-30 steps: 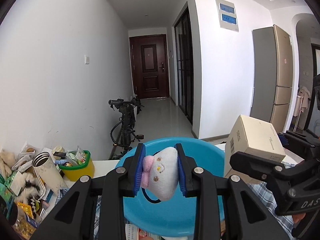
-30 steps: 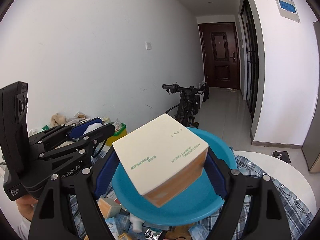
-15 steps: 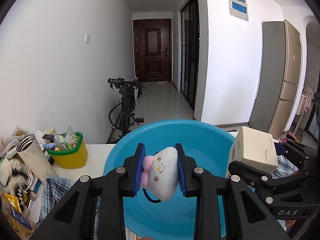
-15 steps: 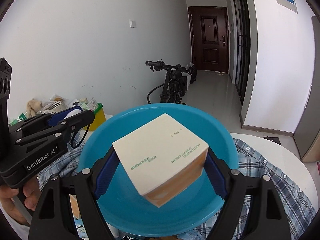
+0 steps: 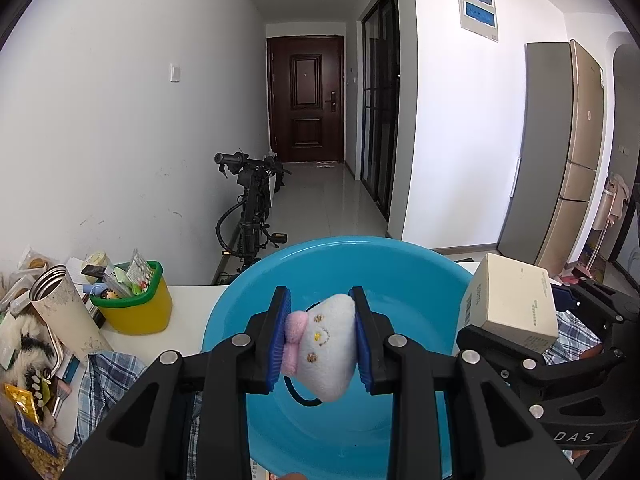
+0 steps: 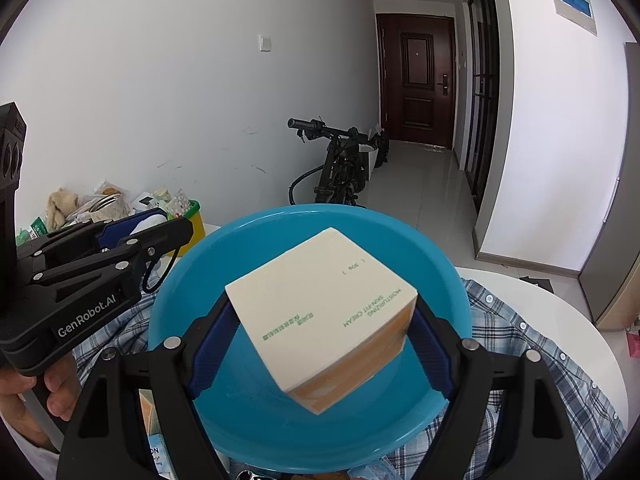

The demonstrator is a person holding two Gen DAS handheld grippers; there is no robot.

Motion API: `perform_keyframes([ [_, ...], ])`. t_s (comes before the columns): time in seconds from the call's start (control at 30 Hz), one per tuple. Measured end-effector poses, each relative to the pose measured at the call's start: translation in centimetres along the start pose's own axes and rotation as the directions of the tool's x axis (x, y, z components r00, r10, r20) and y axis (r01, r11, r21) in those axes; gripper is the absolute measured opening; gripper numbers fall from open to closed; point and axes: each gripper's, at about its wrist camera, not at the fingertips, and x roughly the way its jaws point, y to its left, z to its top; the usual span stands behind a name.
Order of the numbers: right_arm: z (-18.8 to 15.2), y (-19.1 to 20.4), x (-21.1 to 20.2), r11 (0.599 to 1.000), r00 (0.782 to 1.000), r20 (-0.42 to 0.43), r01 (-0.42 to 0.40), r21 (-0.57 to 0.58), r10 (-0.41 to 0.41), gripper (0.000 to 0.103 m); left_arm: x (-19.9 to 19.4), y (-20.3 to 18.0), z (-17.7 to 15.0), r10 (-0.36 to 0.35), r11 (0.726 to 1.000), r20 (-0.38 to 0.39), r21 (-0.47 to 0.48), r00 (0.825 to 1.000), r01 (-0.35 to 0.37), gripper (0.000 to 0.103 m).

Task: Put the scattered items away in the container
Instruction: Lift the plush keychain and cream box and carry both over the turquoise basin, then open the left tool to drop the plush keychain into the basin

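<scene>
Both held items sank over blue basin (image 5: 400,264): white plush (image 5: 326,344), cream box (image 6: 320,316)

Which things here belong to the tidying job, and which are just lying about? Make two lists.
Part of the job:
- round blue plastic basin
- small white plush toy with a pink bow, gripped by the left gripper
- cream cardboard box of skin cream, gripped by the right gripper

Just lying about:
- yellow tub with a green rim
- steel flask
- black bicycle
</scene>
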Motion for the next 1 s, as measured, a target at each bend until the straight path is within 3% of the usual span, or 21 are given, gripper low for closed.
perform_keyframes([
  [1.0, 0.2, 0.8, -0.1, 1.000, 1.000, 0.001, -0.008, -0.010, 0.008, 0.080, -0.2, 0.5, 0.0, 0.006, 1.000, 0.008, 0.006, 1.000, -0.006, 0.031],
])
